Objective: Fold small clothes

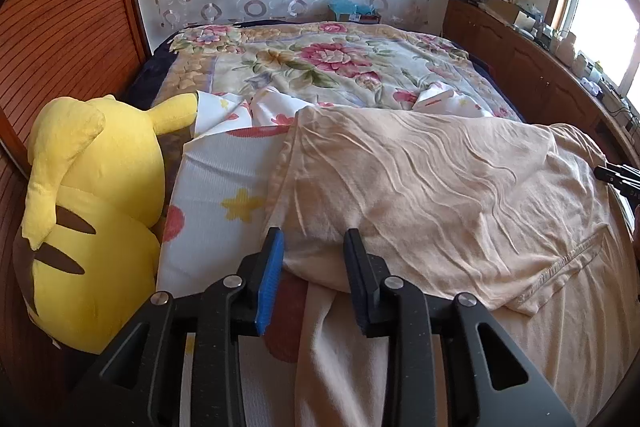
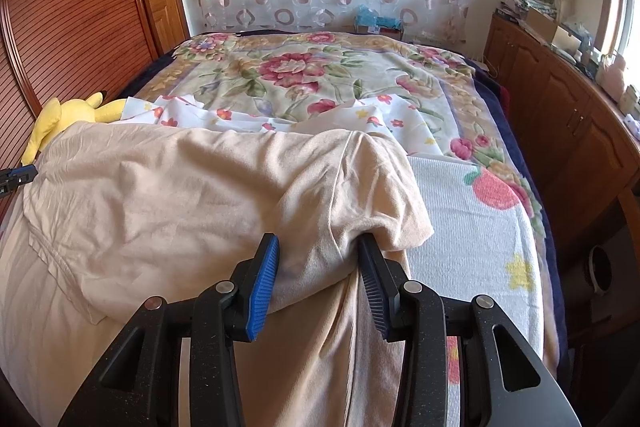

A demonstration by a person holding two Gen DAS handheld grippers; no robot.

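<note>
Both grippers hold a pale peach, wrinkled cotton garment (image 1: 420, 179) over a bed.

The left gripper (image 1: 314, 247) has its jaws part-way apart with a folded edge of the peach garment bunched between its blue-padded finger and its black finger; the right gripper (image 2: 318, 259) likewise has a thick bunch of the same cloth (image 2: 180, 195) filling the gap between its fingers; the garment is doubled over, its upper layer spread across the near end of the bed with a stitched hem lying on the lower layer; beneath it lies a white waffle-textured towel with red and yellow prints (image 1: 224, 179); a floral blanket (image 2: 304, 75) covers the bed beyond; a yellow plush toy with brown stripes (image 1: 92, 207) sits at the left beside a wooden slatted door (image 1: 68, 27).
</note>
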